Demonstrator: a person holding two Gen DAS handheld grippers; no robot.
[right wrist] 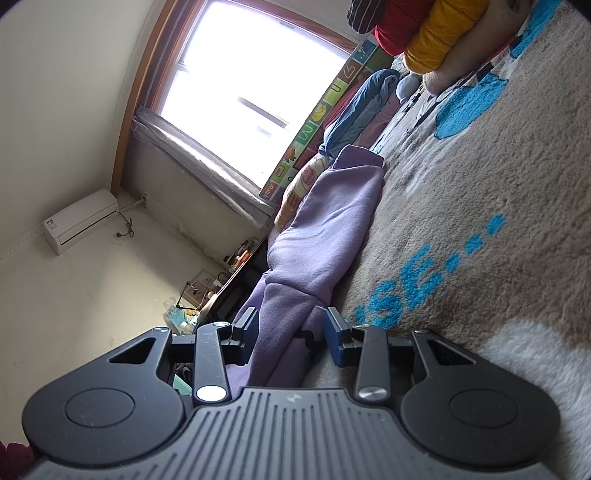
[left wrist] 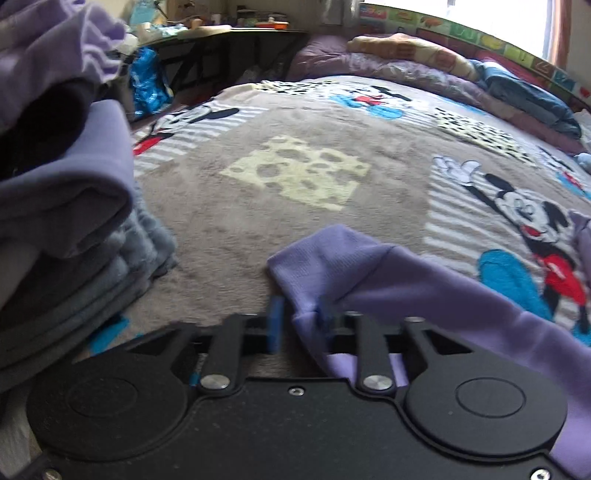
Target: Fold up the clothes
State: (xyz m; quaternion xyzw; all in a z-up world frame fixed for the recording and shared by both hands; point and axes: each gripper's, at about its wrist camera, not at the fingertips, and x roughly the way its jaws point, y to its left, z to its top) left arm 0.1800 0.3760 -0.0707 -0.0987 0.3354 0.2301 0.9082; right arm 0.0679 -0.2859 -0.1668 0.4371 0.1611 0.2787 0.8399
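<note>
Left wrist view shows the left tool (left wrist: 299, 323) low over the bed (left wrist: 295, 206). Its blue pads stand apart. A purple top (left wrist: 406, 284) lies on the bed, and one edge of it drapes over the right pad, so I cannot see that pad well. The cloth looks loose there, not pinched — the left tool seems to have let go.

At the left edge of this view sits a pile (left wrist: 66, 206) of clothes, one on top of another, with a purple piece on top and grey ones under it. They look folded, so that part of the job seems done.

Right wrist view is tipped on its side. The right tool (right wrist: 291, 332) has its two pads pressed on a thick bunch of the purple top (right wrist: 325, 221). It is holding on tight. The top runs away from the tool in a long, lumpy strip along the bed (right wrist: 480, 221).

The top is not flat or neat yet — it looks like it is partway through a fold. It may need smoothing and more folds, and then a place on the pile.

Red and yellow things (right wrist: 424, 29) sit far off on the bed. I cannot tell if they need folding too.
</note>
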